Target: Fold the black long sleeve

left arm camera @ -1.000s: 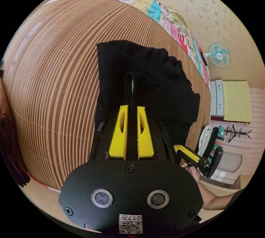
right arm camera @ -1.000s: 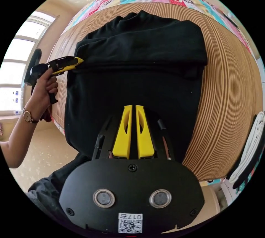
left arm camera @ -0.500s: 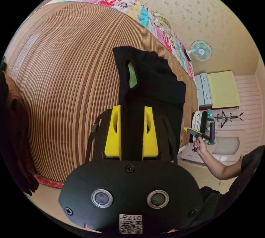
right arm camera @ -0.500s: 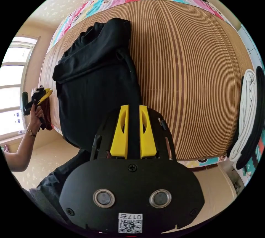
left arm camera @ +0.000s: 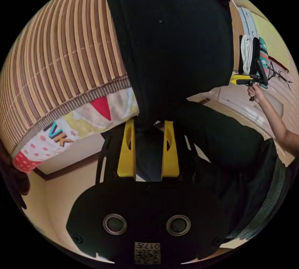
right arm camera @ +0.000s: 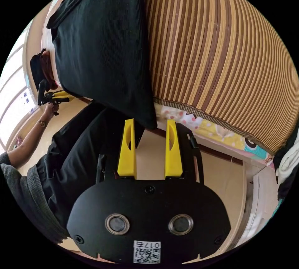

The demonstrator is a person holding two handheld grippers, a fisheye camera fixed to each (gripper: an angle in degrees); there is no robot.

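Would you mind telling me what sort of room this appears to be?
Probably a bedroom: a bed covered by a striped brown bamboo mat over a colourful patterned sheet, with folded clothes stacked nearby.

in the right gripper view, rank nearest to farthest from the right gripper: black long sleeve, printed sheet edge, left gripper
1. black long sleeve: its corner hangs by the right gripper, up-left.
2. printed sheet edge: below the striped mat, to the right.
3. left gripper: far left, in the person's hand.
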